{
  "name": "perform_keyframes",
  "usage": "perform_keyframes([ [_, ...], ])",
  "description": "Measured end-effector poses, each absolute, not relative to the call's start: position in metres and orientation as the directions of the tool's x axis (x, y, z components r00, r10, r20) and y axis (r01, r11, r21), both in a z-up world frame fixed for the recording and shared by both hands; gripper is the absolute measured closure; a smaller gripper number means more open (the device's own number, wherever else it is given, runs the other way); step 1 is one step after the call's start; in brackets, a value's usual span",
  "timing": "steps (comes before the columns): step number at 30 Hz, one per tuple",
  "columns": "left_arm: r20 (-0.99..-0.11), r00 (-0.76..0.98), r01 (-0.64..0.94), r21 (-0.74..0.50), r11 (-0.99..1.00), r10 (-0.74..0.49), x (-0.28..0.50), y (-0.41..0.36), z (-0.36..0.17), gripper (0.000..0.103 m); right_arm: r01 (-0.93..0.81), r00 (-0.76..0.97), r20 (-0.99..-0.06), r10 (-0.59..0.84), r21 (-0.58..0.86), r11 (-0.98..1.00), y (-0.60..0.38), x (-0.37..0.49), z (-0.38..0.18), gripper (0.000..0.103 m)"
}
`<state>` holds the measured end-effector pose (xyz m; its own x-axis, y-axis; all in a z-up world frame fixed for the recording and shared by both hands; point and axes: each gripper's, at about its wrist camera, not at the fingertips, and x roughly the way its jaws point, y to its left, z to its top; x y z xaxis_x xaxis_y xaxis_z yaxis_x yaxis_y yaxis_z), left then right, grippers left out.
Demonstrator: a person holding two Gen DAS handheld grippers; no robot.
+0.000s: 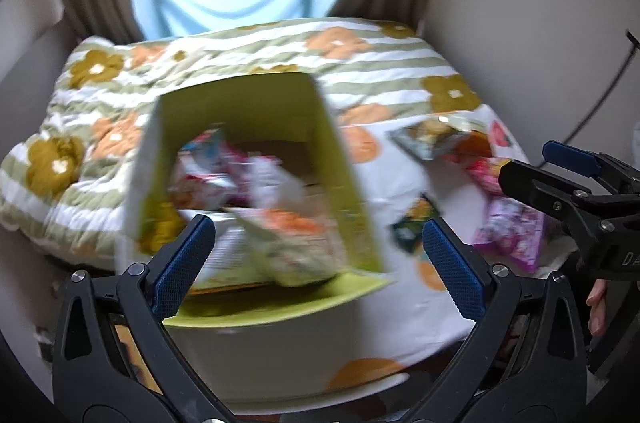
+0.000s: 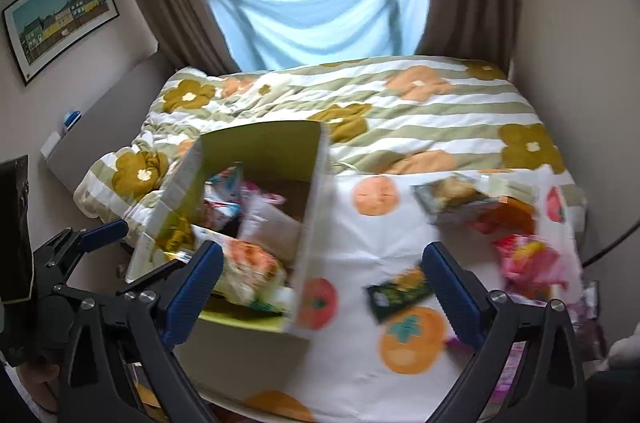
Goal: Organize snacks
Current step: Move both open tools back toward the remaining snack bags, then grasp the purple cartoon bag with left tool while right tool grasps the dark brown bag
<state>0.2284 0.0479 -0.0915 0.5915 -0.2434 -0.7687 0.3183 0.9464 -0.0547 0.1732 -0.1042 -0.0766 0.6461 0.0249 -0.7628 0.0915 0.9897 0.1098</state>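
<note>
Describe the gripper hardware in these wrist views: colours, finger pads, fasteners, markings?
Both the left gripper and the right gripper match: black plastic clamp-style frames with triangular cutouts, silver round bolts at the pivots, and blue textured pads on the fingers. White lettering shows on the right gripper's body, partly cut off.

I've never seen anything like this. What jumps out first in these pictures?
The open green box stuffed with bright snack packets sits on the bed at centre left. More packets lie loose on the fruit-print cloth to its right, among them a dark green packet and a pink packet. In the foreground, the wide-open blue-padded left claw and right claw frame each view, holding nothing.
</note>
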Motion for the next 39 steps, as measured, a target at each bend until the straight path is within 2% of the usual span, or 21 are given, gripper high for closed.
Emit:
perform_keyframes([
  [7, -0.796, 0.505, 0.408, -0.120, 0.905, -0.333, 0.214, -0.064, -0.107, 0.001, 0.156, 0.614, -0.787, -0.054, 0.053, 0.986, -0.205, 0.121, -0.076, 0.004],
  [18, -0.851, 0.386, 0.512, -0.122, 0.850, -0.355, 0.194, -0.197, -0.151, 0.001, 0.200, 0.550, -0.821, -0.153, -0.048, 0.979, -0.321, 0.057, -0.097, 0.004],
  [23, -0.885, 0.324, 0.582, -0.093, 0.808, -0.335, 0.193, -0.231, -0.176, 0.001, 0.203, 0.528, -0.830, -0.177, -0.079, 0.976, -0.338, 0.044, -0.129, 0.004],
  [29, -0.911, 0.305, 0.679, 0.004, 0.734, -0.277, 0.195, -0.266, -0.220, 0.001, 0.190, 0.511, -0.837, -0.196, -0.112, 0.975, -0.340, 0.042, -0.167, 0.004],
  [34, -0.930, 0.267, 0.705, 0.008, 0.709, -0.255, 0.203, -0.274, -0.244, 0.001, 0.195, 0.507, -0.840, -0.193, -0.106, 0.975, -0.340, 0.046, -0.185, 0.004],
  [39, -0.944, 0.248, 0.727, 0.032, 0.686, -0.219, 0.213, -0.279, -0.268, 0.001, 0.193, 0.489, -0.837, -0.245, -0.169, 0.966, -0.332, 0.051, -0.196, 0.004],
])
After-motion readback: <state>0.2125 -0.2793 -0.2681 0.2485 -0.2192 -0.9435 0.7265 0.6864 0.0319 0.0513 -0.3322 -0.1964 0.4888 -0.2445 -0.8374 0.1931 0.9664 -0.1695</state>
